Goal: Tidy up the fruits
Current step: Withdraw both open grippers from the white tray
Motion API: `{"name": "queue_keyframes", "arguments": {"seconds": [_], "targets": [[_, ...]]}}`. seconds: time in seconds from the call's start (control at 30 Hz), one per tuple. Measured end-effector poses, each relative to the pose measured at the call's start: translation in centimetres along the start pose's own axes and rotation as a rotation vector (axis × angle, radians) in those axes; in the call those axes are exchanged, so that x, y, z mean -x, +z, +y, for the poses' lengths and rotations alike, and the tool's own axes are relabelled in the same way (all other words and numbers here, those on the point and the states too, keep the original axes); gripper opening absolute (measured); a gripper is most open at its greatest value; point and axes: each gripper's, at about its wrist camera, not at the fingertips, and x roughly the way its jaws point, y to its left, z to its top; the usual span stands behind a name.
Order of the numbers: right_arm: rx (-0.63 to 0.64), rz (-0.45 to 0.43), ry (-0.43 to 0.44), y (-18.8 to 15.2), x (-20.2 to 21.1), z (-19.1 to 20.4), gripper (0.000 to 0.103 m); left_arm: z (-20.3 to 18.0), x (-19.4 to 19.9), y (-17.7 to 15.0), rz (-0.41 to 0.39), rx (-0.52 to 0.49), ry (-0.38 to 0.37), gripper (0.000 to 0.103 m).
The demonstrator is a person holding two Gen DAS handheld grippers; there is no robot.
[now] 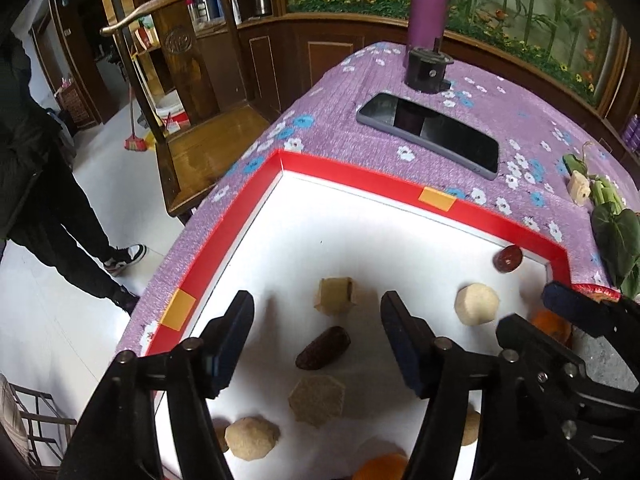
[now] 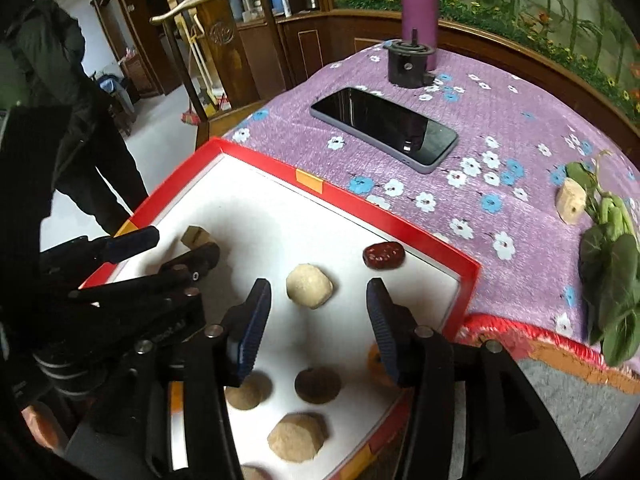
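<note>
A red-rimmed white tray holds the pieces. In the left wrist view my left gripper hangs open over it, with nothing gripped. A dark date lies below the gap and a tan cube lies just beyond. A hexagonal tan piece, beige balls and an orange lie around. In the right wrist view my right gripper is open above a beige ball, pads apart from it. A red date sits at the far corner. An orange peeks from behind the right finger.
A phone, a black holder and a purple bottle stand on the flowered cloth beyond the tray. Leafy greens and a wooden stub lie at right. A person stands left by a wooden chair.
</note>
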Motion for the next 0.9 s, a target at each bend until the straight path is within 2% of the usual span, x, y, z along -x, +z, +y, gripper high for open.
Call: {"name": "queue_keyframes", "arguments": {"seconds": [0.07, 0.17, 0.43, 0.57, 0.9], "targets": [[-0.012, -0.013, 0.007, -0.3, 0.6, -0.2, 0.052, -0.1, 0.6, 0.0, -0.010, -0.001, -0.001, 0.074], [-0.041, -0.033, 0.020, -0.8, 1.7, -0.7, 0.052, -0.3, 1.5, 0.0, -0.030, -0.007, -0.003, 0.077], [-0.085, -0.083, 0.031, -2.8, 5.0, -1.7, 0.053, -1.4, 3.5, -1.0, -0.044, -0.018, -0.015, 0.080], [-0.102, -0.084, 0.031, -4.2, 6.1, -2.2, 0.057, -2.1, 4.5, -1.6, -0.055, -0.011, -0.004, 0.081], [-0.137, -0.070, 0.022, -6.8, 7.9, -4.1, 0.057, -3.3, 5.5, -2.9, -0.040, 0.006, 0.006, 0.085]]}}
